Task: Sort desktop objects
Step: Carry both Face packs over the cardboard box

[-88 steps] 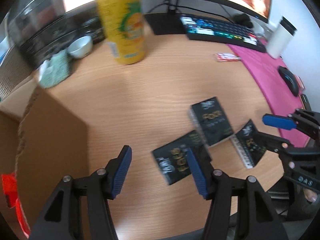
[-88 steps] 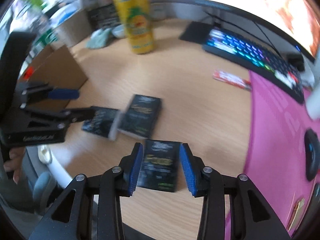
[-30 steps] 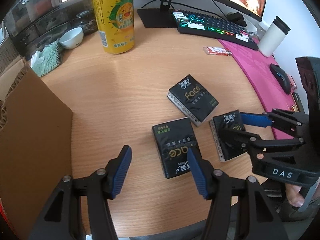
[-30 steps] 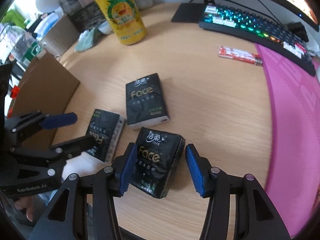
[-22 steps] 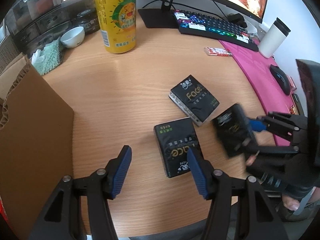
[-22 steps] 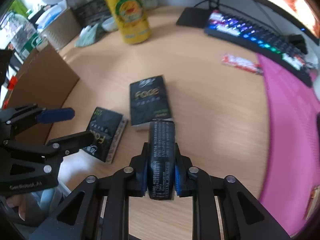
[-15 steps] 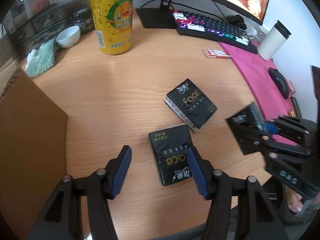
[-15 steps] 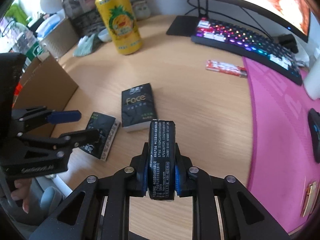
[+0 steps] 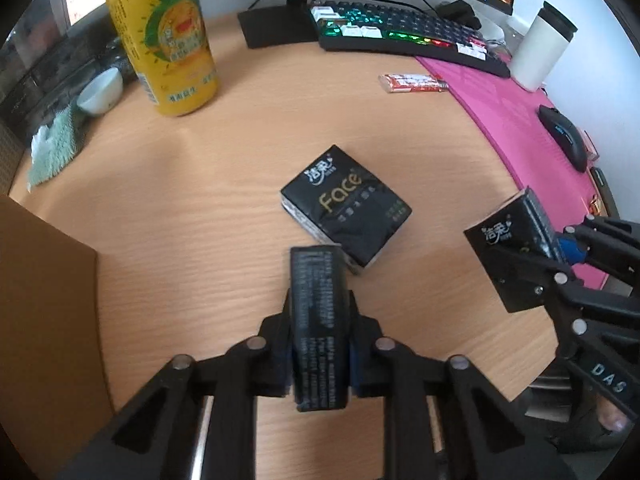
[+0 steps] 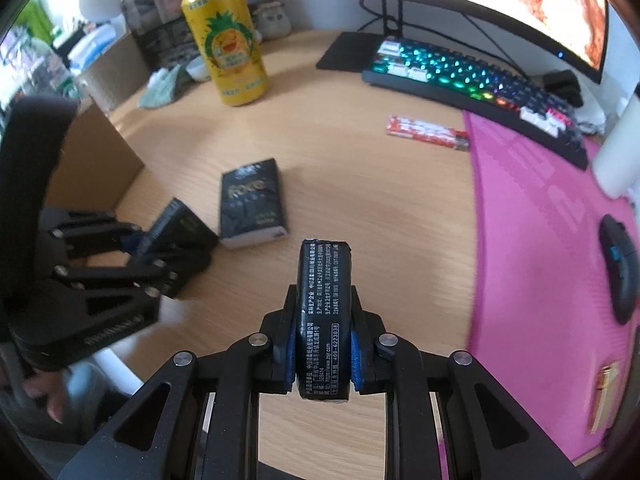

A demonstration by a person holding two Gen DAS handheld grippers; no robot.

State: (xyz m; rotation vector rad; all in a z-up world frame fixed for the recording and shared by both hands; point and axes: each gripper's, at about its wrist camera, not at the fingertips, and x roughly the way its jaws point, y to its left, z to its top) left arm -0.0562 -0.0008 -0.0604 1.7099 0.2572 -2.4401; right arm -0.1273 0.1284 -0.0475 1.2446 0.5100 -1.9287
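The left gripper (image 9: 320,344) is holding a black tissue pack (image 9: 318,320) edge-up, its fingers (image 9: 280,344) having just closed and now pressing on the pack's two broad faces, so that the narrow printed side is facing the camera and the pack's far end is jutting out beyond the fingertips. The right gripper (image 10: 324,340) is clamping a second black tissue pack (image 10: 325,312) in the same way, standing on edge between the blue pads, its small white print running along the side turned towards the lens. Seen from the left wrist view, that second pack is hanging above the near right part of the worktop (image 9: 240,168), close to the pink desk mat (image 9: 500,120). A third tissue pack (image 9: 346,210), marked "Face", is lying flat on the wooden worktop between the two grippers, just beyond the left-held pack's far end. A yellow pineapple can (image 9: 160,36) is standing upright far behind, a red snack bar (image 9: 412,82) is lying near the lit keyboard (image 9: 400,36), and a cardboard box flap (image 9: 44,300) is sitting at the left edge
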